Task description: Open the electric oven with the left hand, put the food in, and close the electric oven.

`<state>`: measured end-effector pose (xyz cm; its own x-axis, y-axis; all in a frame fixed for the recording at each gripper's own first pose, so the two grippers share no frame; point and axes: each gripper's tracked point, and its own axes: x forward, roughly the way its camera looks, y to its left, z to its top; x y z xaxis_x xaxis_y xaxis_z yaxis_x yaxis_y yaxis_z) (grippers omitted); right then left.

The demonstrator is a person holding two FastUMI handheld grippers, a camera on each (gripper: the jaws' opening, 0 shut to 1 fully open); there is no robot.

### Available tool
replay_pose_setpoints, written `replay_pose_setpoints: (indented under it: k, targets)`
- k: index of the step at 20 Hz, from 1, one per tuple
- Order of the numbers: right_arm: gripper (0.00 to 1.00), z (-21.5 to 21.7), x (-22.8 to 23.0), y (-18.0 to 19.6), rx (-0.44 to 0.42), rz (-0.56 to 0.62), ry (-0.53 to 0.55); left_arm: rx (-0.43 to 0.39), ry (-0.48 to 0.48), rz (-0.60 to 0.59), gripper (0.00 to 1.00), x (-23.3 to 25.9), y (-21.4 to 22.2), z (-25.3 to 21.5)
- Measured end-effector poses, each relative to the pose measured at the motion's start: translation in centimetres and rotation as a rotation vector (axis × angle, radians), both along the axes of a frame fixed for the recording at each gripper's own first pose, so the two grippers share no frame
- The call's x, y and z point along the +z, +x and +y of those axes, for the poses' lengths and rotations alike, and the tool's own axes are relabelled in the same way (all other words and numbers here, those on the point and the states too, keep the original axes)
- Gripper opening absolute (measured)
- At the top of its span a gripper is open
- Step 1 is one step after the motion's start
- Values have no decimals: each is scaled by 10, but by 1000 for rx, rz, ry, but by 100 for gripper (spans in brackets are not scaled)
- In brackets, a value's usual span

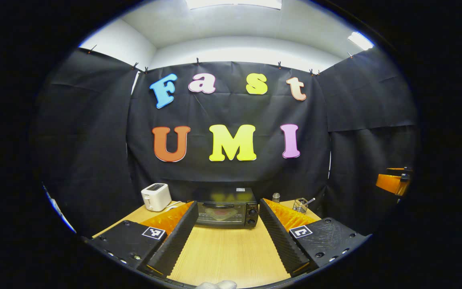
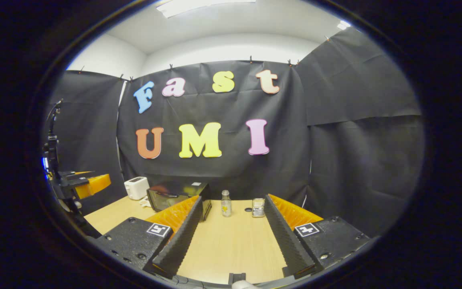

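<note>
While both grippers hang above a pale wooden bench (image 1: 227, 253), each has its jaws spread wide with nothing between them. Seen from the left gripper view, the left gripper (image 1: 227, 230) points straight at the electric oven (image 1: 227, 208), a small black box at the bench's far edge against the cloth wall, with its glass door closed and a flat pale item dimly visible behind the glass. A white toaster (image 1: 156, 196) stands toward the far left corner, and to the oven's right, near the far edge, sit a small glass bottle (image 1: 276, 197) and a wire basket (image 1: 301, 205) with a utensil handle sticking out. In the right gripper view, the right gripper (image 2: 231, 233) faces the bench further right, so the oven (image 2: 175, 195) appears at an angle on the left, partly behind a finger. This view gives the bottle (image 2: 225, 203) and the basket (image 2: 258, 207) more plainly, standing just beside each other near the far edge, and the toaster (image 2: 136, 187) at far left. At its left edge the other gripper (image 2: 90, 184) shows, held above the bench edge.
</note>
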<state>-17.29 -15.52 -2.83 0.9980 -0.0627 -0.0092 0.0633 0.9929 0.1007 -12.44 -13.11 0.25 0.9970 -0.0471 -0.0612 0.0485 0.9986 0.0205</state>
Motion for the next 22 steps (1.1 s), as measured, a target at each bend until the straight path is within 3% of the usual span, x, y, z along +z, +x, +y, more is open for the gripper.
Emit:
replay_pose_setpoints:
  k: [6, 12, 20, 21, 22]
  targets:
    - [98, 3, -12, -21, 1, 9, -8, 56, 29, -3, 96, 8, -63, 28]
    - [98, 20, -9, -29, -30, 26, -20, 54, 45, 3, 96, 2, -60, 53]
    - [98, 54, 0, -44, -56, 23, -31, -9, 23, -10, 96, 6, -62, 65]
    - [98, 58, 0, -46, -58, 22, -32, -18, 21, -10, 100, 7, -62, 66]
    - [98, 60, 1, -47, -63, 20, -37, -23, 20, -8, 96, 6, -63, 66]
